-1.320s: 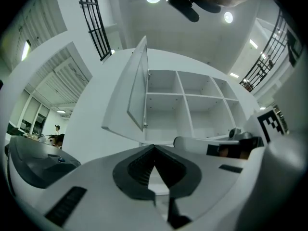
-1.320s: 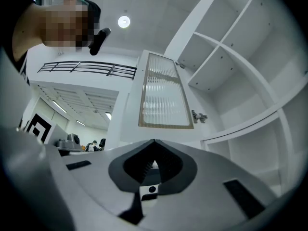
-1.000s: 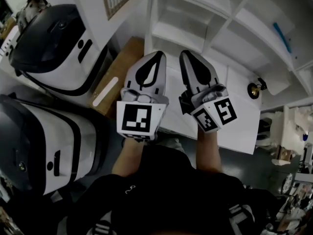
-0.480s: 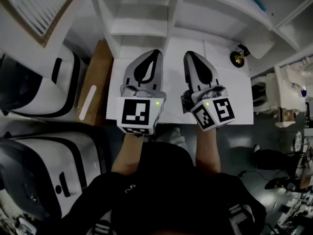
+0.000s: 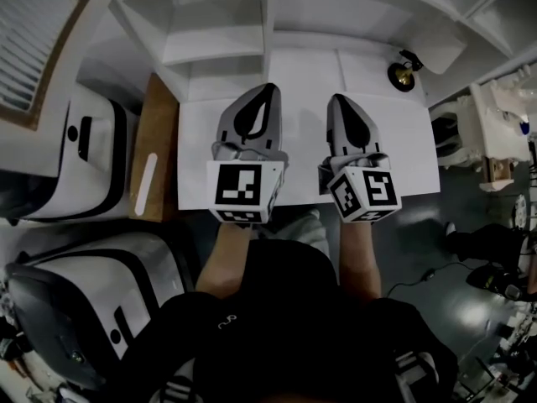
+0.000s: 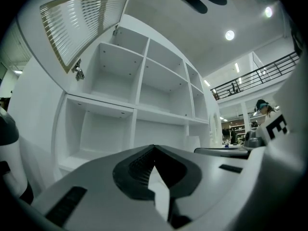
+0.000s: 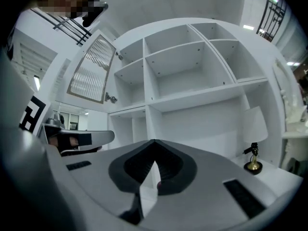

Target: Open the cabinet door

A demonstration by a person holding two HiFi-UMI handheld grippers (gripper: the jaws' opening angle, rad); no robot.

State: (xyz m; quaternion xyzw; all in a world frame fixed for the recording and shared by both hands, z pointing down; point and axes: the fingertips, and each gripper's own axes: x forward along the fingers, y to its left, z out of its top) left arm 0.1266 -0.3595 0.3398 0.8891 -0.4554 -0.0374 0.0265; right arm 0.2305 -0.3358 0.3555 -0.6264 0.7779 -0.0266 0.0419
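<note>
A white shelving unit [image 5: 218, 44] with open compartments stands straight ahead of me. A louvered cabinet door with a wooden frame [image 6: 82, 25] hangs swung outward at the unit's upper left, a metal latch [image 6: 78, 71] at its lower edge; it also shows as the louvered door [image 7: 91, 71] and at the corner of the head view as the door [image 5: 29, 49]. My left gripper [image 5: 267, 88] and right gripper [image 5: 338, 99] are held side by side over the white counter [image 5: 403, 154], pointing at the shelves. Both are shut with nothing between the pads, seen at the left gripper [image 6: 154, 148] and the right gripper [image 7: 153, 142].
A small brass desk lamp [image 5: 404, 72] stands on the counter at the right, also seen as the lamp [image 7: 252, 160]. A wooden board [image 5: 153, 154] lies left of the counter. Two large white and black machines [image 5: 84, 166] stand at the left. Cluttered floor lies at the right.
The shelves have swung round from the upper right to straight ahead, and the lamp has shifted left. Both grippers have kept side by side over the counter and stayed shut.
</note>
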